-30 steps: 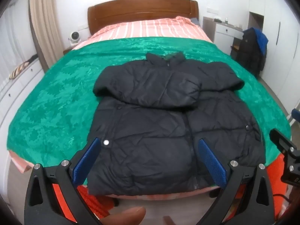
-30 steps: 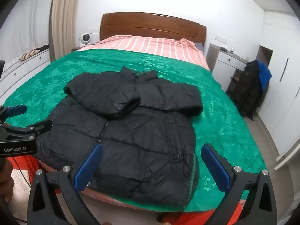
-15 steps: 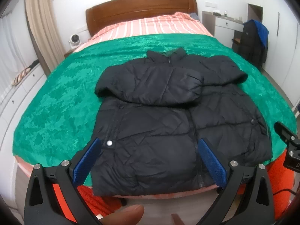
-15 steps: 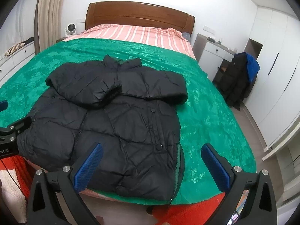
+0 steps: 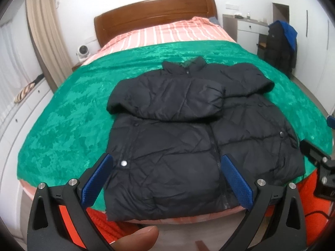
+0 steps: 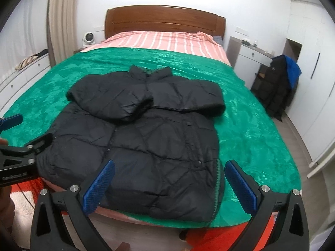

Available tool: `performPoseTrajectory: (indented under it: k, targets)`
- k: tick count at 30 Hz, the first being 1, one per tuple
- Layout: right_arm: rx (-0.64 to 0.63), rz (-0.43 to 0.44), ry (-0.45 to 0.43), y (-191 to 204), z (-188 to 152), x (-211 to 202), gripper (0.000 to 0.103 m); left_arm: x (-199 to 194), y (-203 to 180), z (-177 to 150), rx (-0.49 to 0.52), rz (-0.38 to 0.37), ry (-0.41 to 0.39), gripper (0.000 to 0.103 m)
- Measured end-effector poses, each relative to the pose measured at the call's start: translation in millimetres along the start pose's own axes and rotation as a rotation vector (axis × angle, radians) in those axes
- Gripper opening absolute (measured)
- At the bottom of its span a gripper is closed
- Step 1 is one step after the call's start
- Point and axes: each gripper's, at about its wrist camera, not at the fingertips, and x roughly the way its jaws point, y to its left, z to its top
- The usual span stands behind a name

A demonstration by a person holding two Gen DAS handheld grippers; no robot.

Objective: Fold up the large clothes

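A black puffer jacket [image 5: 188,138] lies front up on a green blanket [image 5: 69,129] at the foot of the bed, hem toward me. Both sleeves are folded across the chest, the left one over the middle. It also shows in the right wrist view [image 6: 150,138]. My left gripper [image 5: 167,179] is open and empty, held above the hem's left half. My right gripper [image 6: 169,185] is open and empty, above the hem's right corner. Each gripper's body shows at the edge of the other's view.
The bed has a wooden headboard [image 6: 165,21] and striped pink sheets. White drawers [image 5: 12,125] line the left wall. A chair with dark and blue coats [image 6: 278,83] stands at the right by a white desk. An orange rug [image 5: 314,209] lies on the floor below the bed's foot.
Both grippers have drifted a little, so the jacket sits more centred in each view and slightly closer. The jacket has not moved. Both stay open.
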Motion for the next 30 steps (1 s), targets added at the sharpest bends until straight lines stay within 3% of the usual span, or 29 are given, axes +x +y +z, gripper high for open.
performPoseTrajectory:
  k: [30]
  targets:
    - [0.014, 0.046, 0.001, 1, -7, 3, 0.103, 4, -14, -7, 0.020, -0.037, 0.037, 0.103]
